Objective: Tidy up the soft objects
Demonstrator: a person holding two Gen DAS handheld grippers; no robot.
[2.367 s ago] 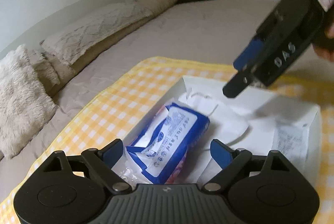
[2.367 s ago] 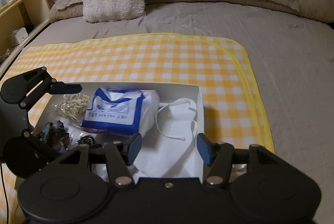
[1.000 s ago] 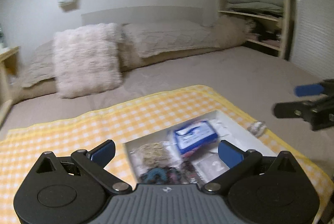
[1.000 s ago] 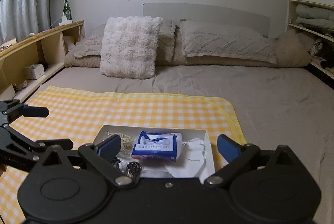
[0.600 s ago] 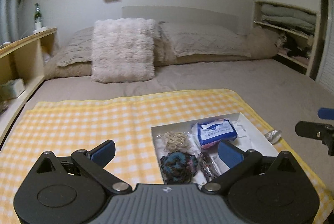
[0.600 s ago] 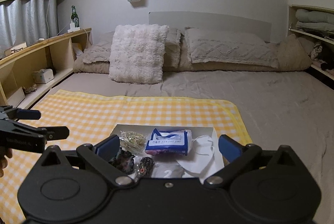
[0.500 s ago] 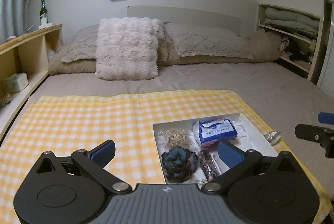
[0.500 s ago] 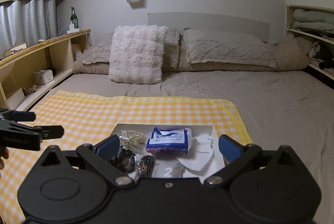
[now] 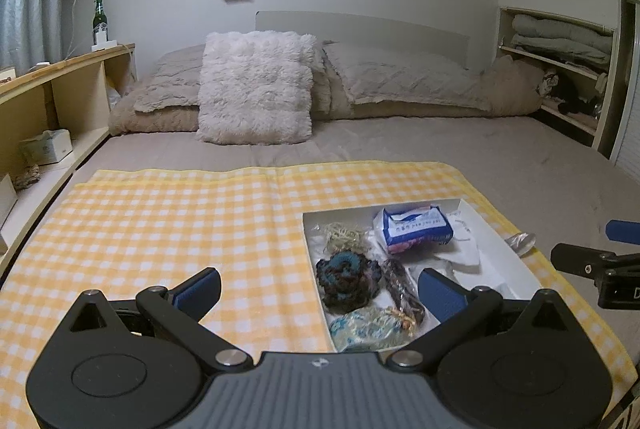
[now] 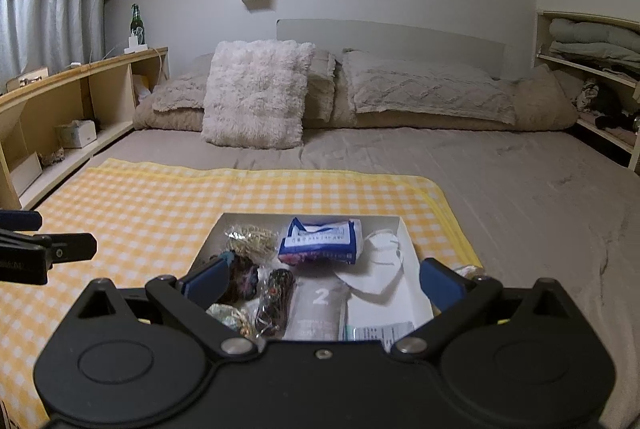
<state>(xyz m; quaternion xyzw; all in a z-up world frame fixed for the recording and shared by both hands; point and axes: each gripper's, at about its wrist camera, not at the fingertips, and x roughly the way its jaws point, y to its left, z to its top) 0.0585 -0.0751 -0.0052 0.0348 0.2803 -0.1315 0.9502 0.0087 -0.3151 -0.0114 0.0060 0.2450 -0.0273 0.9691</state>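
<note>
Both grippers, left gripper [image 9: 318, 289] and right gripper [image 10: 324, 277], hover back from the white box [image 10: 414, 269], jaws wide, holding nothing. Soft items sit in the box on the checkered cloth [image 9: 180, 221]: tissue pack [image 10: 320, 239], mask [image 10: 380, 265], scrunchie [image 9: 346, 281]. The box's near end is hidden behind the gripper bodies; a small shiny wrapper [image 9: 520, 243] outside the box is unclear.

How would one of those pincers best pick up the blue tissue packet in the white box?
Probably from above, closing across the short width of the blue tissue packet. It lies flat and topmost at the far end of the white box, its long sides free of the mask and rubber bands.
</note>
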